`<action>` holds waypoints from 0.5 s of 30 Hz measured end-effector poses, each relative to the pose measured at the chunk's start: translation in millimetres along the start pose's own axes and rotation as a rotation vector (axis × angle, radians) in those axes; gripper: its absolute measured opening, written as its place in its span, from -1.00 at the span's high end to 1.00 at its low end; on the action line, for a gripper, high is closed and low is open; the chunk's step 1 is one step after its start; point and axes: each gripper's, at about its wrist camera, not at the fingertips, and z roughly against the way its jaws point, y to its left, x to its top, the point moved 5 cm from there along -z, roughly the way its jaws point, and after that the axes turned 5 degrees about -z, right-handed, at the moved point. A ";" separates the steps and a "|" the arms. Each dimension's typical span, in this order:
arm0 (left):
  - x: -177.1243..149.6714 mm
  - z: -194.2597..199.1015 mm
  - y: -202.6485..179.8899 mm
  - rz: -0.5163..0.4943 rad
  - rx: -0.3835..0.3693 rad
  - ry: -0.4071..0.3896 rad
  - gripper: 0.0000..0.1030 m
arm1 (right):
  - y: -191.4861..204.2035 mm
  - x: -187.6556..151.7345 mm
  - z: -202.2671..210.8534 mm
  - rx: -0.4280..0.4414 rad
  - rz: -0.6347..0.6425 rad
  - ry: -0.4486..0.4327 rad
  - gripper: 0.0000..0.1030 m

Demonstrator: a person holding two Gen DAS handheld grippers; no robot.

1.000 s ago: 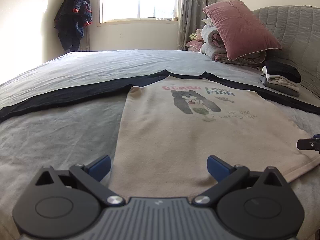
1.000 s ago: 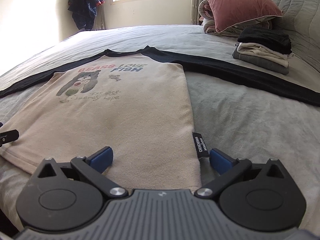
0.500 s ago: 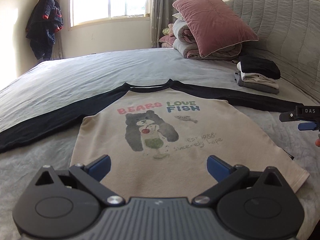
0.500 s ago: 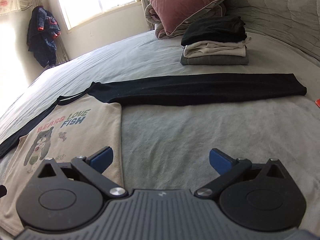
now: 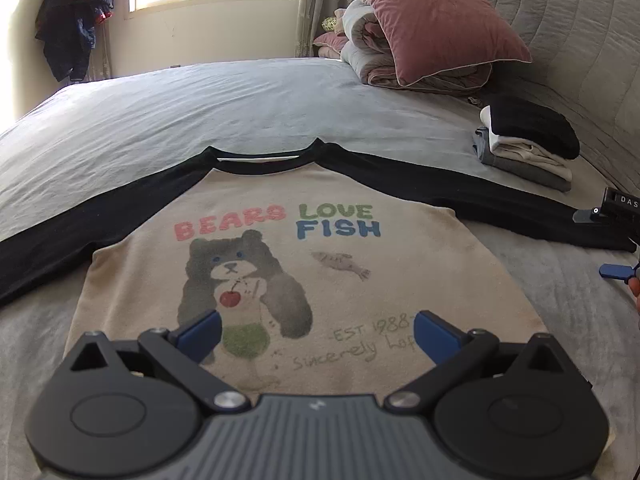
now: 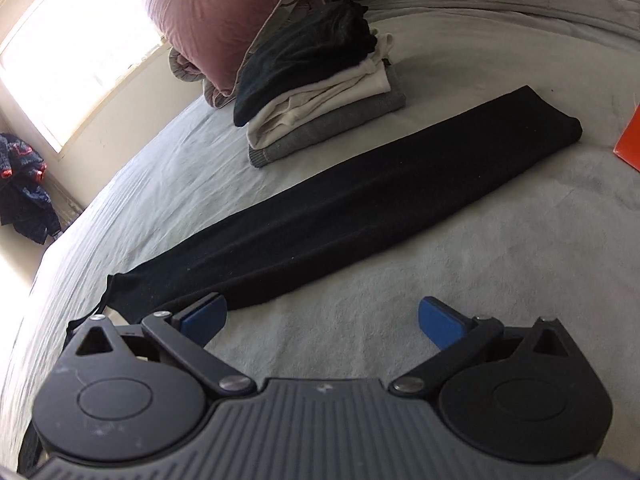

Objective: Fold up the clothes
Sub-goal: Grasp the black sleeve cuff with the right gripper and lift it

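Note:
A beige shirt (image 5: 328, 280) with black long sleeves and a bear print lies flat, front up, on the bed. My left gripper (image 5: 316, 332) hovers open over its lower front, nothing between the fingers. The shirt's right black sleeve (image 6: 360, 208) stretches straight out across the sheet. My right gripper (image 6: 320, 318) is open just in front of that sleeve's shoulder end, holding nothing. Part of the right gripper (image 5: 612, 240) shows at the right edge of the left wrist view, beside the sleeve's cuff.
A stack of folded clothes (image 5: 528, 140) (image 6: 320, 96) sits beyond the right sleeve. A pink pillow (image 5: 432, 20) on rolled bedding leans against the grey padded headboard (image 5: 572, 40). An orange object (image 6: 628, 140) lies at the far right. A dark jacket (image 5: 76, 28) hangs by the window.
Both grippers have moved from the shirt's hem toward its upper part. The left one now faces the chest print; the right one swung rightward and tilted, now facing the right sleeve.

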 end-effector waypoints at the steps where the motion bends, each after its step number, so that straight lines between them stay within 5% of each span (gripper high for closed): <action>1: 1.8 -3.5 0.1 0.001 -0.004 0.003 -0.99 | -2.7 4.3 -1.6 -0.012 -0.024 -0.008 -1.00; 15: 16.1 -50.9 19.7 0.071 -0.051 0.031 -0.99 | -30.5 41.5 -34.8 -0.189 -0.151 -0.101 -0.84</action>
